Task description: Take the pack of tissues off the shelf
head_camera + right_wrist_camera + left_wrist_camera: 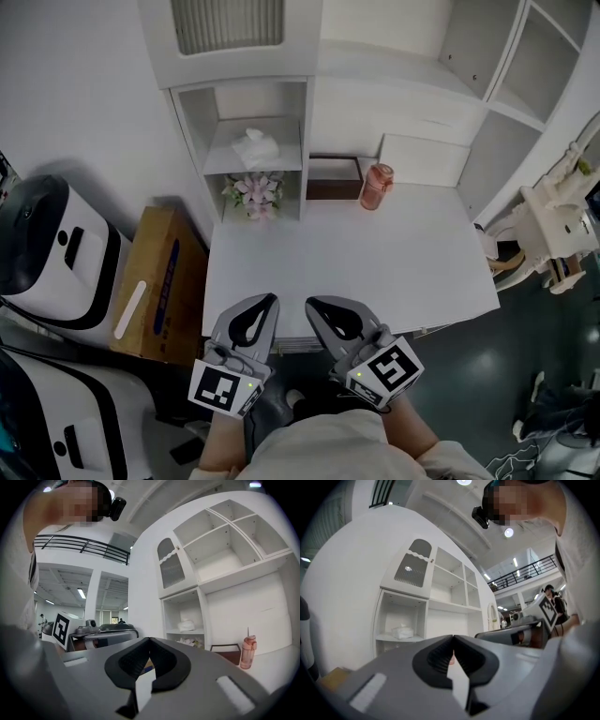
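Observation:
The white pack of tissues lies on the middle board of a narrow white shelf unit at the back left of the table; it also shows as the tissue pack and the tissue pack in the two gripper views. My left gripper and right gripper hover side by side over the table's near edge, far from the shelf. Both point level toward the shelf, jaws closed tip to tip with nothing between them.
A pink bottle and a dark brown box stand at the back of the white table. Artificial flowers sit under the tissue shelf. A cardboard box and white machines stand on the left.

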`<state>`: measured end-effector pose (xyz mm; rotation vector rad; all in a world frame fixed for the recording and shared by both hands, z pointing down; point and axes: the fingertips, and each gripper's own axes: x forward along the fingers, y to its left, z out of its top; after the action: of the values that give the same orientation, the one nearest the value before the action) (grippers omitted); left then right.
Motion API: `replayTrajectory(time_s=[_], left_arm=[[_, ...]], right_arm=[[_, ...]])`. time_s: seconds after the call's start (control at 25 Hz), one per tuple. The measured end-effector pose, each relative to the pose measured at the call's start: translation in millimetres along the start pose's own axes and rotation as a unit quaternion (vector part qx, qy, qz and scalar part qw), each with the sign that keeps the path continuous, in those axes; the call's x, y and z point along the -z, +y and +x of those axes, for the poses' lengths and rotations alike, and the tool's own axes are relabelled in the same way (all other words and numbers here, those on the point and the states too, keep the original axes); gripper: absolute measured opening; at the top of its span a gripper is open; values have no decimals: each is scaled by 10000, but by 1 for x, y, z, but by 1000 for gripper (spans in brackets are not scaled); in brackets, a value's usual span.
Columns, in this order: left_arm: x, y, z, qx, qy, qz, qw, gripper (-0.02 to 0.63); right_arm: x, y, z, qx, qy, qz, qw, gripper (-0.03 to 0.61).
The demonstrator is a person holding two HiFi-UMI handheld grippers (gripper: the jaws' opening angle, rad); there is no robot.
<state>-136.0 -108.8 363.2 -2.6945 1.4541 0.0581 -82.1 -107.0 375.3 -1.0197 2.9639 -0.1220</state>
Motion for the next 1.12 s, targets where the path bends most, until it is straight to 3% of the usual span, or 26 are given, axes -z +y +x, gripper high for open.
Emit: replayTrajectory(time_s=[0.48,1.12], left_arm=[[6,12,25,48,43,-32,10000,2],[5,85,74,-365,27,7,9993,2]], right_arm=[[2,-27,15,69,27,64,10000,0],[-15,-75,92,-315,0,-12,9995,0]])
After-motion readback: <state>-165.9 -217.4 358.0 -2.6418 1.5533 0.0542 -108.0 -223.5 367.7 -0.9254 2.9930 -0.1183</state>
